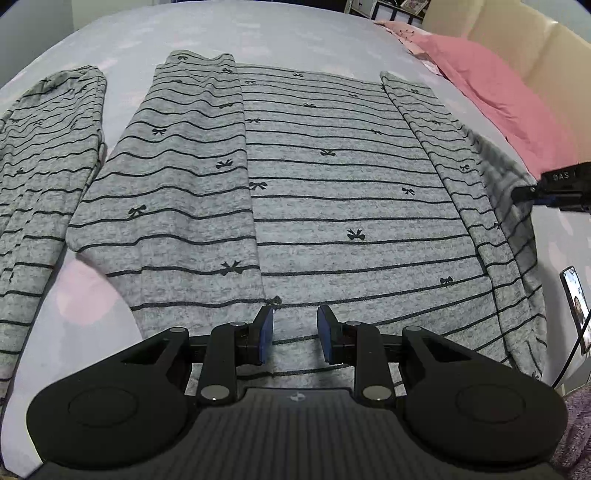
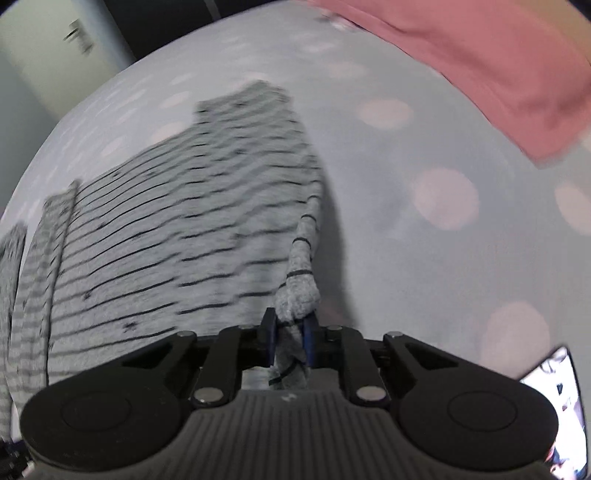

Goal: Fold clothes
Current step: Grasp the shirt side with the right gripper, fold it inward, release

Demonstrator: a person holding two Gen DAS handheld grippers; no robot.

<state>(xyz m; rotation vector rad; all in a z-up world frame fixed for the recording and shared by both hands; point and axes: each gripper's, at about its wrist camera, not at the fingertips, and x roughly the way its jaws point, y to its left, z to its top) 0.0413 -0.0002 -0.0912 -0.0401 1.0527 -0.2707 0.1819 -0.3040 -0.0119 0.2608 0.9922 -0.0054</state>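
Surroundings: pale bedsheet [image 1: 280, 29] with faint pink spots; pink pillow [image 1: 491, 92] along the far right edge; cream headboard [image 1: 535, 44] behind it; lit phone [image 1: 576, 310] with a cable at the near right.
Second garment: striped grey piece [image 1: 40, 166] lying just left of the top, apart from it.
Obstruction: nothing lies on the middle panel of the top; the phone sits close to its right hem.
Open room: bare sheet beyond the top's far edge and between top and pillow.
Task item: grey striped top [image 1: 332, 192] with small bows, spread flat on the sheet, left side folded inward.
Left gripper [image 1: 295, 328]: jaws parted, nothing between them, poised over the top's near hem.
Right gripper [image 2: 290, 332]: jaws pinching the top's right edge, a bunched strip of cloth lifted off the sheet; view blurred.
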